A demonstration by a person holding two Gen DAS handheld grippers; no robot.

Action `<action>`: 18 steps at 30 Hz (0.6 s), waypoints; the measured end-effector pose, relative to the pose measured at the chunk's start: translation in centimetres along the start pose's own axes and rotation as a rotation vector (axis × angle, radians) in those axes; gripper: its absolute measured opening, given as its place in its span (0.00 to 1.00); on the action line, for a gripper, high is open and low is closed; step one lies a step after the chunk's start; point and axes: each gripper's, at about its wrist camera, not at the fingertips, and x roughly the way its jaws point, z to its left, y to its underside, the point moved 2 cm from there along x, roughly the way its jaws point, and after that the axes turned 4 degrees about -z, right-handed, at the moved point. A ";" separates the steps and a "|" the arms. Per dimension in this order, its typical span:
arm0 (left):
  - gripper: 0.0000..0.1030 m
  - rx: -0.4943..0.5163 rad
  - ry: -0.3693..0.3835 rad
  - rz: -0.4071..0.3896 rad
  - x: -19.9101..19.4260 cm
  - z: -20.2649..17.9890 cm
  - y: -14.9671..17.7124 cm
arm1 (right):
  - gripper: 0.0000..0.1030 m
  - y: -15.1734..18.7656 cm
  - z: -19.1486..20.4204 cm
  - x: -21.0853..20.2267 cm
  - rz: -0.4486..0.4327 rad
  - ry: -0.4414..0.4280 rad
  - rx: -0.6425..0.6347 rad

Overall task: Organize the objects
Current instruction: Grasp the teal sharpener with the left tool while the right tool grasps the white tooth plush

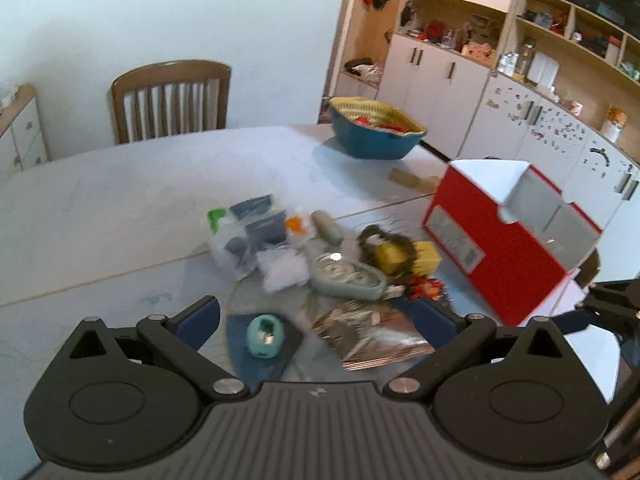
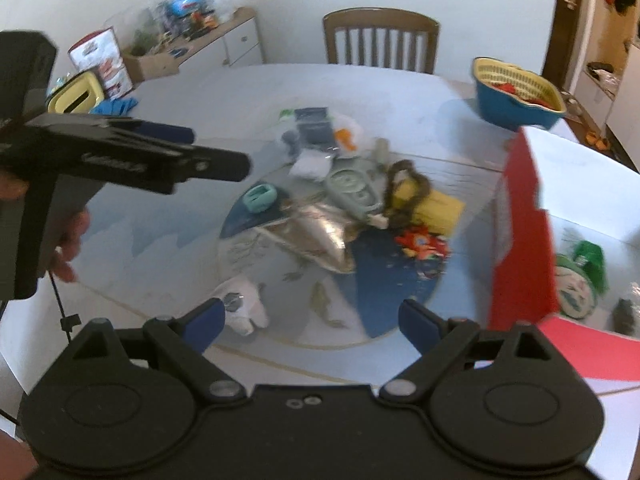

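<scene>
1. Left gripper [image 1: 316, 316]: spread wide, pinching nothing, above the near edge of the clutter on the desk [image 1: 120, 208].
2. Right gripper [image 2: 310, 320]: spread wide too, nothing between the blue fingers [image 2: 210, 320], above a round blue mat [image 2: 384, 292].
3. Between the left fingers, from the left wrist view: a small teal roll [image 1: 264, 336] on a dark blue pad, and just right of it a crinkled silver foil bag [image 1: 372, 338].
4. Farther off: a grey-green oval case [image 1: 346, 276], a yellow block [image 1: 404, 258] with a brown beaded loop [image 1: 384, 240] draped over it, clear plastic packets [image 1: 256, 232] to the left, a small red and orange toy [image 1: 426, 288] near the block.
5. Right of the pile: an open red cardboard box [image 1: 500, 248], white inside, tilted; whether lifted or resting, cannot tell.
6. Inside the box, from the right wrist view: a round green and white item [image 2: 578, 280].
7. Far right on the desk: a blue bowl with a yellow strainer insert [image 1: 376, 132], red things inside.
8. Beyond the far edge of the desk: a wooden chair [image 1: 172, 100].
9. Near left on the desk in the right wrist view: a white crumpled item [image 2: 244, 304].
</scene>
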 end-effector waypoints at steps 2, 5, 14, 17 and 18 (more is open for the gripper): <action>1.00 -0.001 -0.023 0.010 0.8 0.8 0.5 | 0.90 0.1 0.7 0.9 0.012 -0.007 -0.011; 1.00 0.032 -0.053 0.026 2.0 1.8 1.2 | 0.89 0.3 1.4 2.3 0.032 -0.023 -0.019; 1.00 0.091 -0.079 0.072 5.5 3.5 3.4 | 0.86 0.7 3.5 5.8 0.085 -0.063 -0.088; 1.00 0.100 -0.083 0.079 6.4 3.5 4.0 | 0.85 0.7 4.1 6.7 0.096 -0.066 -0.128; 1.00 0.106 -0.079 0.075 6.6 3.4 4.0 | 0.83 0.8 4.2 6.9 0.101 -0.065 -0.138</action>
